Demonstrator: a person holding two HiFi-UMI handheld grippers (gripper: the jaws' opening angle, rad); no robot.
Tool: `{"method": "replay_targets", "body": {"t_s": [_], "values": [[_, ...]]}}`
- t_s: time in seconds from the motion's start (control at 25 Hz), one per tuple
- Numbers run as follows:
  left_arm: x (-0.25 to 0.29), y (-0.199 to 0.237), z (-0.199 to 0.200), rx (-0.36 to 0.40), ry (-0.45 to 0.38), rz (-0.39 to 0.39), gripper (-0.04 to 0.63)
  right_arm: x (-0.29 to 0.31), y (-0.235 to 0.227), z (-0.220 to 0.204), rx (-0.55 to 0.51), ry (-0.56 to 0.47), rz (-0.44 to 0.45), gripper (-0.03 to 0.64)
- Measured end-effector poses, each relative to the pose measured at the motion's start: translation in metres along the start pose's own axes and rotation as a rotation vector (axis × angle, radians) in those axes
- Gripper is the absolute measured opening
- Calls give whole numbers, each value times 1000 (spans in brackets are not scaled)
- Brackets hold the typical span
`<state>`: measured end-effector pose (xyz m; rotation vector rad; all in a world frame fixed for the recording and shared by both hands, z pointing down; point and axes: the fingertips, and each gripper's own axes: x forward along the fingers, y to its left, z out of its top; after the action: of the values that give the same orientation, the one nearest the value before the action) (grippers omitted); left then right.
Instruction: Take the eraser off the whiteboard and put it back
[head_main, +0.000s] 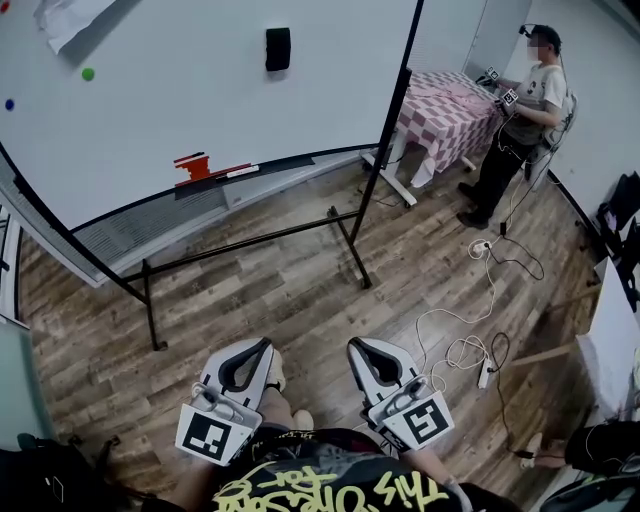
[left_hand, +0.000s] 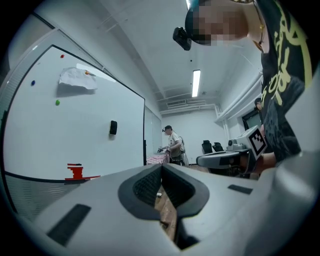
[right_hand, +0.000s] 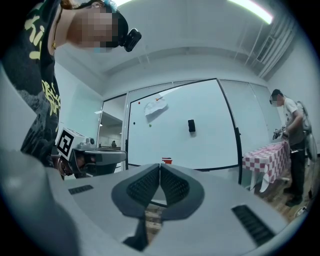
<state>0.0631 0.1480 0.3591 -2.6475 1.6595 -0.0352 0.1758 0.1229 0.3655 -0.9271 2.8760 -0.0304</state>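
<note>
Left gripper (left_hand: 161, 166): jaws pressed together, nothing between the pads. Right gripper (right_hand: 159, 166): same, closed and empty. In the head view both sat low by the wearer's lap, left gripper (head_main: 264, 344) and right gripper (head_main: 353, 345) side by side, not touching, both aimed toward the whiteboard (head_main: 190, 110) and well apart from it. Marker cubes faced the camera.

Eraser (head_main: 278, 49), black, was stuck upright on the whiteboard face, upper area, nearer the right frame post than the left edge. No gripper touched it. It was also seen from the left gripper view (left_hand: 113, 127) and the right gripper view (right_hand: 191, 125).

A sheet of paper (head_main: 68, 18) was on the board at top left, with a green magnet (head_main: 88, 73) below it and a blue magnet (head_main: 9, 103) further left. A red object (head_main: 194, 166) sat on the board's tray, a marker (head_main: 241, 171) just beside it; what the red object was could not be told.

The board stood on a black frame on a wood floor (head_main: 300, 290). White cables (head_main: 470, 340) lay on the floor at right. A second person (head_main: 522, 115) stood at far right, beside a bench with a checked cloth (head_main: 447, 108).
</note>
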Motion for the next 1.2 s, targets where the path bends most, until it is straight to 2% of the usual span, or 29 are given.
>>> {"method": "replay_targets", "body": {"t_s": [0.56, 1.2], "values": [[38, 51, 1, 7, -21, 11, 8, 57, -29, 10, -18, -33, -7, 11], [86, 110, 9, 0, -21, -18, 8, 121, -68, 12, -22, -22, -44, 11]]}}
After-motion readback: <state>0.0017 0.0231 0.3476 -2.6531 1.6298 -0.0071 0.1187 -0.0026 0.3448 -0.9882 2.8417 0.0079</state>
